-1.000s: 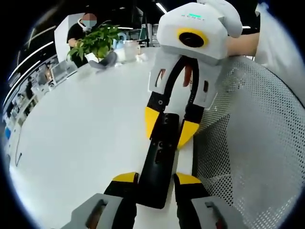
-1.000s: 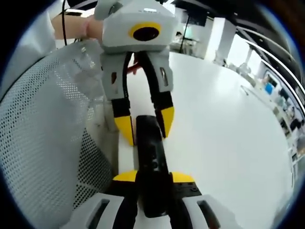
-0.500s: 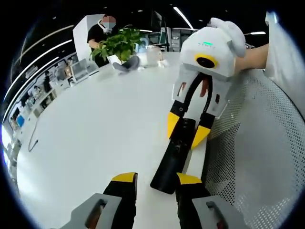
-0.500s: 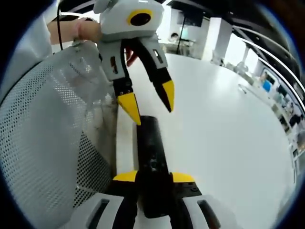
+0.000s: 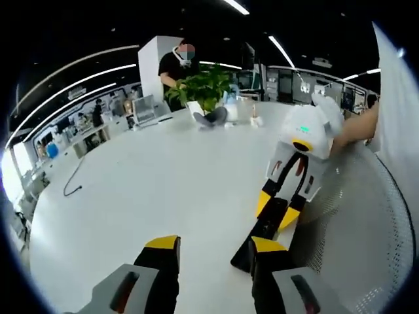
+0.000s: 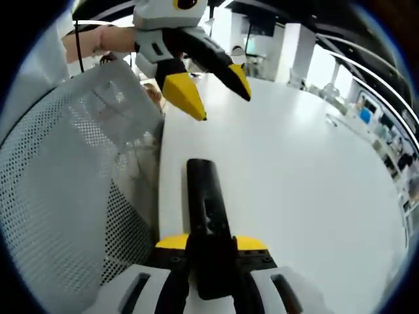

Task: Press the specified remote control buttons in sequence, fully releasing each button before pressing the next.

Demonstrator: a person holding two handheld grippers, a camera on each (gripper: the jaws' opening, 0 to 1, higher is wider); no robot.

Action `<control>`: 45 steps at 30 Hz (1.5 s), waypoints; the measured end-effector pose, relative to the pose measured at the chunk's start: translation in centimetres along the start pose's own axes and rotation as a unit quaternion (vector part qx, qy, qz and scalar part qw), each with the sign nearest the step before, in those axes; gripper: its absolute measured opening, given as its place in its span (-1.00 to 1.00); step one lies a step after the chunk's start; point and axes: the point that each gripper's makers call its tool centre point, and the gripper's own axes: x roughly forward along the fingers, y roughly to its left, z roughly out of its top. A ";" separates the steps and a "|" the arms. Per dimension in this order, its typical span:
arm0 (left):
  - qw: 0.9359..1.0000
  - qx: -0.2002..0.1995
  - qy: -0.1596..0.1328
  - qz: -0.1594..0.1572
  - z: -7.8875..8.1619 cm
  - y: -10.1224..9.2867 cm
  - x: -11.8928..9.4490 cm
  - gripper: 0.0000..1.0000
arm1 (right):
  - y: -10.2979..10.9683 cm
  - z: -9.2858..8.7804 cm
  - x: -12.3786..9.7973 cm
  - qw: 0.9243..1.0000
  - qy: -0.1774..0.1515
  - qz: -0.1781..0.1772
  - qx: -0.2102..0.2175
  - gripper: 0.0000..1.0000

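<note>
**Inspector A:** Starting with the left gripper view: the left gripper (image 5: 213, 252) has its 2 yellow-tipped jaws spread apart with bare white table (image 5: 150, 190) between them. Nothing is held. The black remote control (image 5: 260, 237) lies on the table just right of the right-hand jaw; I cannot tell whether its near end touches that jaw. It is outside the gap, not within it.

**Inspector B:** And the far end of the remote?

**Inspector A:** The right gripper (image 5: 277, 210) comes in from the right, its 2 yellow tips closed on the remote's far end, 1 on each side. A white perforated mesh surface (image 5: 353, 222) sits beside it at the table's edge. A potted plant (image 5: 203, 88) stands at the far side of the table, with a person behind it.

**Inspector B:** Right gripper view?

**Inspector A:** The right gripper (image 6: 211, 243) clamps the remote control (image 6: 206, 209) at its near end, 1 yellow pad on each long side. The remote's body runs forward along the table (image 6: 294, 176), its far end free. The left gripper (image 6: 216, 88) is at the top of the view, above and beyond that far end, well clear of it, jaws parted and holding nothing. The mesh surface (image 6: 65, 190) is to the left, and a hand (image 6: 108, 39) shows behind the left gripper.
</note>
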 end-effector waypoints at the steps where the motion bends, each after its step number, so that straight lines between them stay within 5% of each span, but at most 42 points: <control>1: 1.000 0.005 -0.004 -0.001 0.1 0.1 -0.2 -0.07 | 0.0 0.0 0.0 1.000 0.000 0.000 0.000 -0.58; 12: 0.991 -0.050 -0.109 0.055 2.8 2.5 -2.8 -0.05 | -0.1 0.0 0.1 1.000 -0.001 0.000 0.006 -0.58; 26: 0.978 -0.116 -0.143 0.101 2.1 4.1 -4.8 0.27 | -0.1 0.0 0.1 1.000 -0.003 0.000 0.007 -0.58; 30: 0.971 -0.130 -0.159 0.122 2.0 4.7 -5.7 0.34 | -0.1 0.0 0.1 1.000 -0.004 0.000 0.009 -0.58; 35: 0.953 -0.167 -0.208 0.144 3.1 5.7 -6.9 0.65 | -0.1 0.1 0.1 1.000 -0.006 0.000 0.011 -0.57; 38: 0.943 -0.169 -0.234 0.167 3.8 6.3 -7.7 0.85 | -0.1 0.1 0.1 1.000 -0.006 0.000 0.012 -0.57; 45: 0.941 -0.118 -0.226 0.222 3.9 6.5 -8.1 1.00 | -0.1 0.1 0.2 1.000 -0.010 0.000 0.020 -0.57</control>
